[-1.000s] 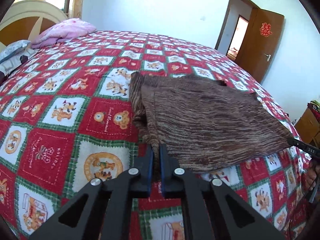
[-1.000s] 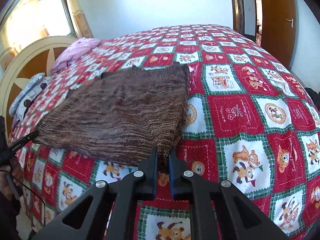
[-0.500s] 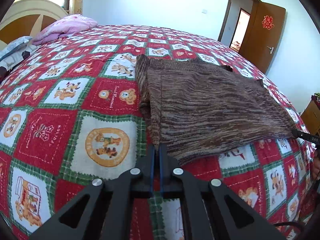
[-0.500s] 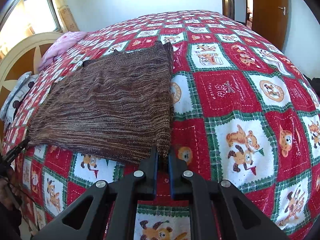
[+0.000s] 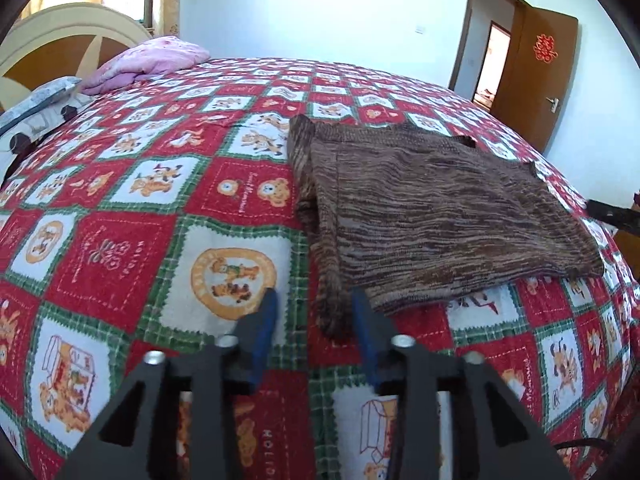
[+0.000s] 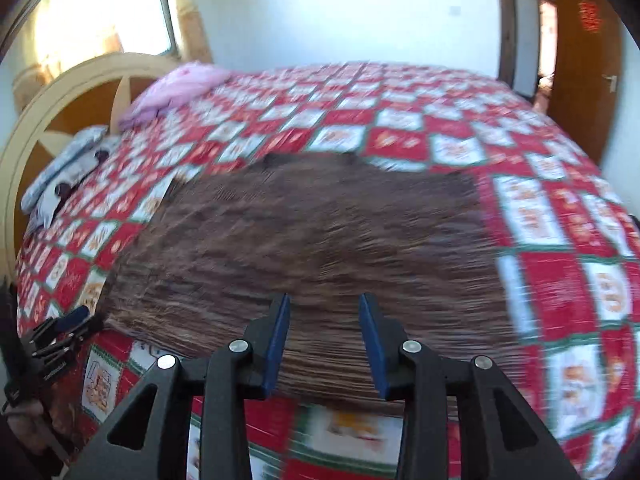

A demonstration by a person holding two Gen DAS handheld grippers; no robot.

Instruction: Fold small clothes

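Note:
A brown striped knit garment (image 5: 432, 212) lies folded flat on the red patterned bedspread (image 5: 132, 208). My left gripper (image 5: 314, 304) is open, low at the garment's near left corner; a hanging sleeve end (image 5: 332, 304) lies between its jaws, not pinched. My right gripper (image 6: 324, 312) is open and empty above the garment's near edge; the garment (image 6: 320, 232) shows blurred in that view. The left gripper (image 6: 60, 328) also appears at that view's left edge.
A pink pillow (image 5: 152, 60) and a grey patterned pillow (image 5: 36, 104) lie by the cream headboard (image 5: 72, 28) at the far left. A brown door (image 5: 536, 76) stands open at the far right. The bedspread (image 6: 560, 208) extends to the garment's right.
Both grippers opened and let go of the garment's near corners. The garment now rests on the bed. The right gripper swung left over the garment's near edge, blurring its view.

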